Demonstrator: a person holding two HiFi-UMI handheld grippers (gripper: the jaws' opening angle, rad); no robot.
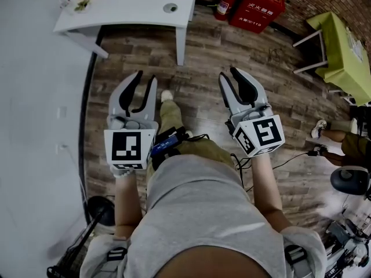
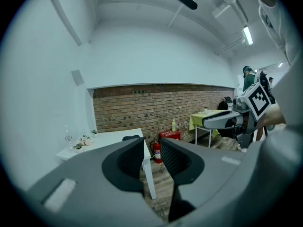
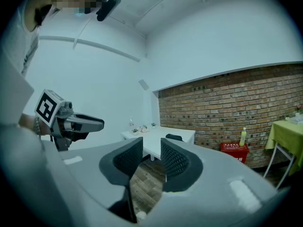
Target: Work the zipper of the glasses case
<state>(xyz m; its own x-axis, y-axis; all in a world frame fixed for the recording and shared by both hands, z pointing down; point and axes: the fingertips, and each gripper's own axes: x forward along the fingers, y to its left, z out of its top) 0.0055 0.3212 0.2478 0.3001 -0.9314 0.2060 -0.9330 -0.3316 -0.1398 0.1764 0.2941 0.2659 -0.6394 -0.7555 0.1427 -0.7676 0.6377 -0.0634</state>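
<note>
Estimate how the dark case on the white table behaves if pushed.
Dark case looks low, so it probably slides, not tips. White table looks smooth; the case lies near its edge, so a push might drop it.

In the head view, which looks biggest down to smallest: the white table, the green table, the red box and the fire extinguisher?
1. white table
2. green table, partly cut off at the edge
3. red box
4. fire extinguisher
All stand far from the camera, so real sizes may differ.
</note>
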